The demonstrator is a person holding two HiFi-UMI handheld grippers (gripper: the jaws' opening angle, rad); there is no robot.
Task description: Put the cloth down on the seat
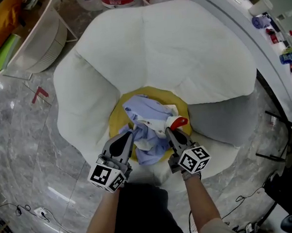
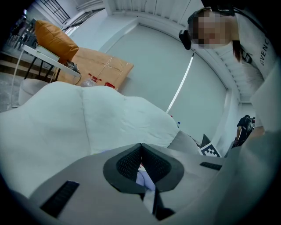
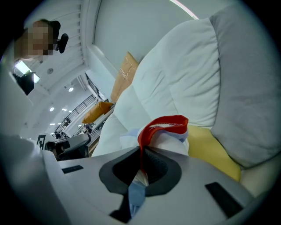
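The pale blue cloth (image 1: 147,119) sagged, limp and light, over the middle of the yellow seat (image 1: 181,106), probably already touching it. The left gripper (image 1: 125,138) pinched its near edge and the right gripper (image 1: 171,131) its red-trimmed hem. Any fold offered a hold.

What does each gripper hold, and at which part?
Both hold the cloth: the left gripper pinches a pale blue fold, the right gripper the red-trimmed edge.
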